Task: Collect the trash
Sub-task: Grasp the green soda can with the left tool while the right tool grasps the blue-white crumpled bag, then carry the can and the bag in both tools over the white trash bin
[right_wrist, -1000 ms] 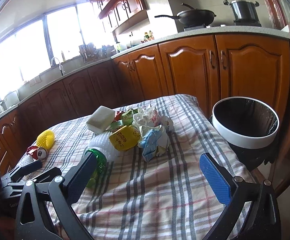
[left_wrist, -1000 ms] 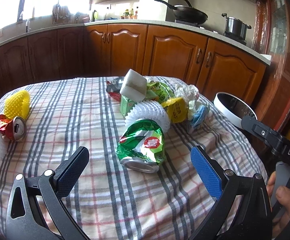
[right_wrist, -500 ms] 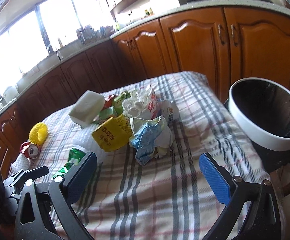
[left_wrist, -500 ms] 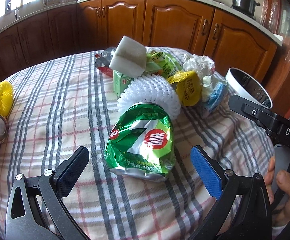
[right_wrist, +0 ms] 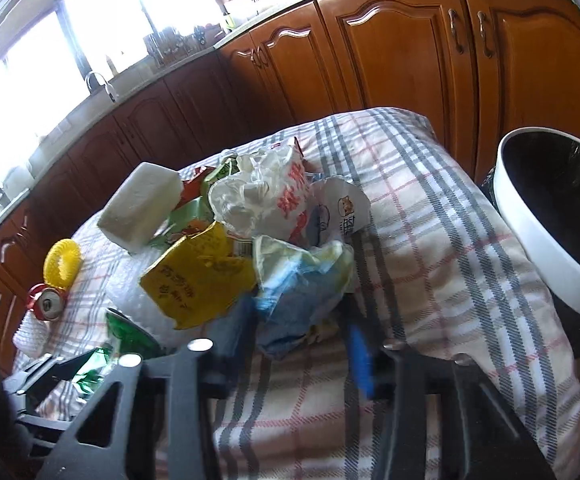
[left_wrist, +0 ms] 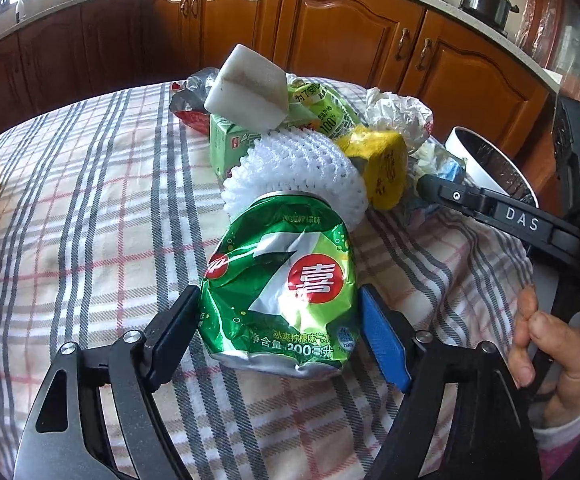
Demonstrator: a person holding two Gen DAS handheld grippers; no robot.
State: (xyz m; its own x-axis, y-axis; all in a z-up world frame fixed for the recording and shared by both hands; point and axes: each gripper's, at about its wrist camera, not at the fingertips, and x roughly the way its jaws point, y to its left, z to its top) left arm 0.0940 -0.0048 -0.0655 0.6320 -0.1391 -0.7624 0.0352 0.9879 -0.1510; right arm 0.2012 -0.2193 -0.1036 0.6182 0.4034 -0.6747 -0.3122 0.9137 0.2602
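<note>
A crushed green soda can [left_wrist: 285, 288] lies on the plaid tablecloth [left_wrist: 89, 220]. My left gripper [left_wrist: 279, 332] is shut on it, both pads against its sides. Behind it lies a trash pile: white foam net [left_wrist: 302, 168], white sponge block [left_wrist: 249, 92], green carton [left_wrist: 225, 144], yellow carton [left_wrist: 386, 168], crumpled plastic. In the right wrist view my right gripper [right_wrist: 298, 340] is closing on a crumpled blue and white wrapper [right_wrist: 302, 284] at the near edge of the pile; the fingers are blurred. The white-rimmed bin [right_wrist: 550, 220] stands right of the table.
A yellow foam ring [right_wrist: 63, 256] and a crushed red can [right_wrist: 47, 304] lie at the table's left side. Wooden kitchen cabinets [right_wrist: 390, 48] run behind the table. The other gripper's black body [left_wrist: 510, 216] crosses the right of the left wrist view.
Both grippers moved forward and down. The left jaws closed onto the green can. The right jaws narrowed around the blue and white wrapper.
</note>
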